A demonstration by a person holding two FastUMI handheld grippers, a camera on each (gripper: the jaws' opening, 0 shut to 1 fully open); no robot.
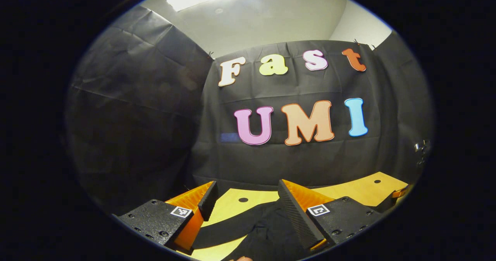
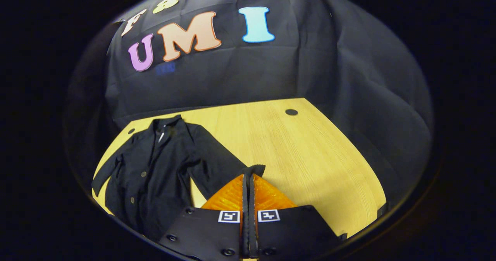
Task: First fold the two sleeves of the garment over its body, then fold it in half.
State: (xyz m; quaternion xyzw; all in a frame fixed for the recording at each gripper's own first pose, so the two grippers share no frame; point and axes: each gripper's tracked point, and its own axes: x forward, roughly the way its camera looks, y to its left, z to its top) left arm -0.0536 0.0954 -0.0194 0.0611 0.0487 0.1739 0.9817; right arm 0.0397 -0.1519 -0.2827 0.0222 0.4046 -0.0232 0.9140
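The garment's (image 2: 155,168) lower hem was cut off at the view's edge; one dark jacket lay flat on the wooden table (image 2: 310,156) — one sleeve cuff (image 2: 254,170) pinched at the tips of the right gripper (image 2: 248,179), fingers together on it; the left gripper (image 1: 244,199) stood apart over dark cloth (image 1: 267,226), gripping nothing.

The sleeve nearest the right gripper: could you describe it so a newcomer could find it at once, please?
On the wooden table lies a black jacket, spread flat. Its sleeve runs out toward the right gripper, whose fingers are closed at its cuff, unlike the other sleeve.
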